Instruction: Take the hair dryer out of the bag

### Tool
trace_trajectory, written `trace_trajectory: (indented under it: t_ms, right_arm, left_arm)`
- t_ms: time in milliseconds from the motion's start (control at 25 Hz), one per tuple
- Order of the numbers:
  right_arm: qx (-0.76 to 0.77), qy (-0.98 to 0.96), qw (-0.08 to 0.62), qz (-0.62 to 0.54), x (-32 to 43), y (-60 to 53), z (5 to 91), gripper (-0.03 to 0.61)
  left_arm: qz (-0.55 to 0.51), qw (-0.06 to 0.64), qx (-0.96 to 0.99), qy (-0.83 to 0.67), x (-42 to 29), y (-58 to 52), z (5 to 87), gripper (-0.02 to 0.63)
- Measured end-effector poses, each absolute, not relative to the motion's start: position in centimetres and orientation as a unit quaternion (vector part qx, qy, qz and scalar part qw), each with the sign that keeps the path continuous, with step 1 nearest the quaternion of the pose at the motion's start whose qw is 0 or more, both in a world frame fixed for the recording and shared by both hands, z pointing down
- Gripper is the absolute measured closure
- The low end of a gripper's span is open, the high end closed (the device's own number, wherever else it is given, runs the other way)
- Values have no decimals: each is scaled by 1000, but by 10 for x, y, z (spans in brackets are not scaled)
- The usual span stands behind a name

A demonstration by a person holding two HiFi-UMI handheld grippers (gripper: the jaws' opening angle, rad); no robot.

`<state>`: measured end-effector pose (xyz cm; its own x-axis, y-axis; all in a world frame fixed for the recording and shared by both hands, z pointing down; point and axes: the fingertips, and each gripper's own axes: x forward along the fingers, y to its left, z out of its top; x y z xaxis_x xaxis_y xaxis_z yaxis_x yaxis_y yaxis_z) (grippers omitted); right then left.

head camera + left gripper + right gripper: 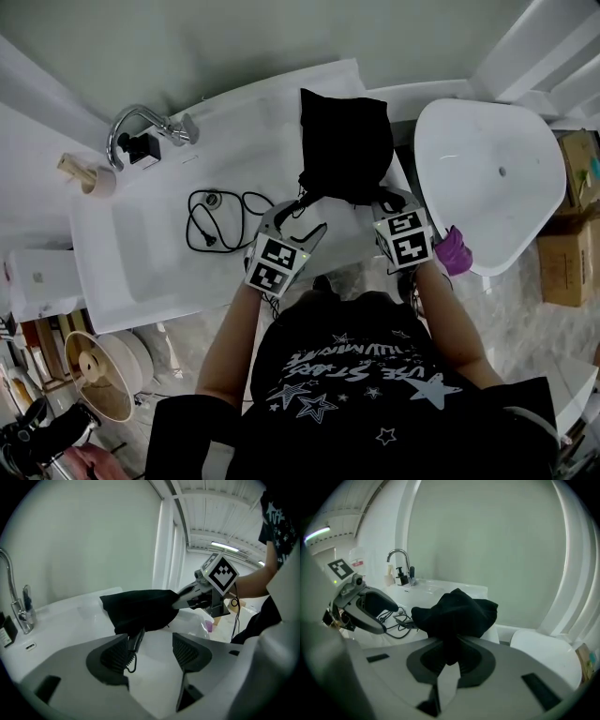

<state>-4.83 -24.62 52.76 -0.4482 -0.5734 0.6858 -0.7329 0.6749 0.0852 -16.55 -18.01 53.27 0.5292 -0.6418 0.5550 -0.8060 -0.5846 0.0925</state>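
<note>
A black cloth bag (pixel 345 141) lies on the white counter (pixel 141 244). My right gripper (pixel 389 199) is shut on a fold at the bag's near edge, and black fabric (pixel 457 613) is bunched between its jaws (pixel 451 656). The hair dryer's dark handle (pixel 136 639) sticks out of the bag's mouth, and its black cord (pixel 220 217) lies in loops on the counter to the left. My left gripper (pixel 151 651) stands open at the bag's mouth, its left pad right beside the handle; nothing is pinched. The bag hides the dryer's body.
A chrome faucet (pixel 141 127) and a soap bottle (pixel 89 176) stand at the counter's far left. A white oval basin (pixel 487 178) sits to the right of the bag, with cardboard boxes (pixel 572 244) beyond it. A fan (pixel 98 370) stands on the floor at lower left.
</note>
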Motion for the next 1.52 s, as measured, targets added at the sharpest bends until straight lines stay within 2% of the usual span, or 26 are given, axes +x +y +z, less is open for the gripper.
trace_trajectory:
  t_ms: [120, 240, 320, 400, 480, 720, 1200, 1440, 1520]
  right_arm:
    - [393, -846, 337, 125, -51, -249, 517, 549]
    - [398, -847, 328, 130, -51, -252, 513, 549]
    - [400, -846, 325, 133, -52, -253, 511, 549]
    - [402, -846, 324, 134, -50, -253, 511, 549]
    - [403, -846, 323, 136, -49, -253, 510, 549]
    - [402, -847, 319, 139, -49, -254, 508, 549]
    - [408, -847, 308, 145, -51, -264, 506, 549]
    - [407, -848, 306, 149, -51, -266, 508, 549]
    - [405, -849, 305, 150, -52, -266, 509, 549]
  left_arm:
    - [247, 176, 873, -381, -147, -179, 536, 338]
    - [252, 176, 887, -345, -132, -180, 552, 407]
    - [246, 171, 892, -338, -123, -187, 551, 413]
    - [234, 166, 897, -337, -115, -198, 544, 394]
    - [224, 164, 897, -344, -111, -207, 541, 329]
    - [226, 145, 891, -367, -110, -230, 543, 254]
    - [311, 130, 872, -353, -108, -238, 563, 249]
    - [357, 83, 860, -355, -110, -249, 575, 275]
    - [358, 89, 857, -360, -109, -254, 575, 251]
